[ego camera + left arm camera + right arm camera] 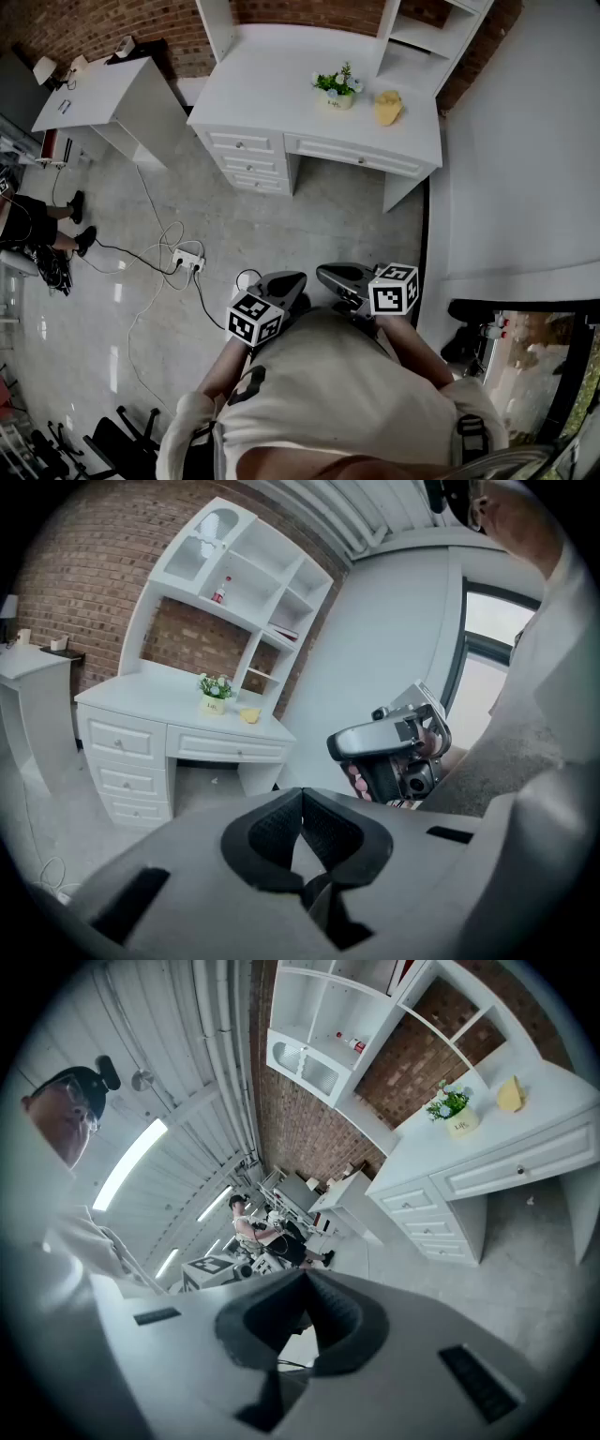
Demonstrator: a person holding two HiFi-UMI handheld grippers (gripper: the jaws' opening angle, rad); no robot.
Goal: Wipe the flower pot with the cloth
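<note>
The white desk stands well ahead of both claws, across a stretch of floor. The person holds the left claw and the right claw close in front of the body, side by side, each tipped a little below level. Both have their jaws pressed together with nothing between them.

The flower pot sits on the desk top, far forward of the claws and out of reach from here. The yellow cloth lies just beside it, on the right claw's side, and does not touch the pot. No claw touches either one.

As I judge it, the task is at its very start: the approach, before any pick-up. The next move calls for walking up to the desk and spreading the jaws of the right claw, which is on the cloth's side. That claw then closes on the cloth, and the left claw could steady the pot for the wiping.
</note>
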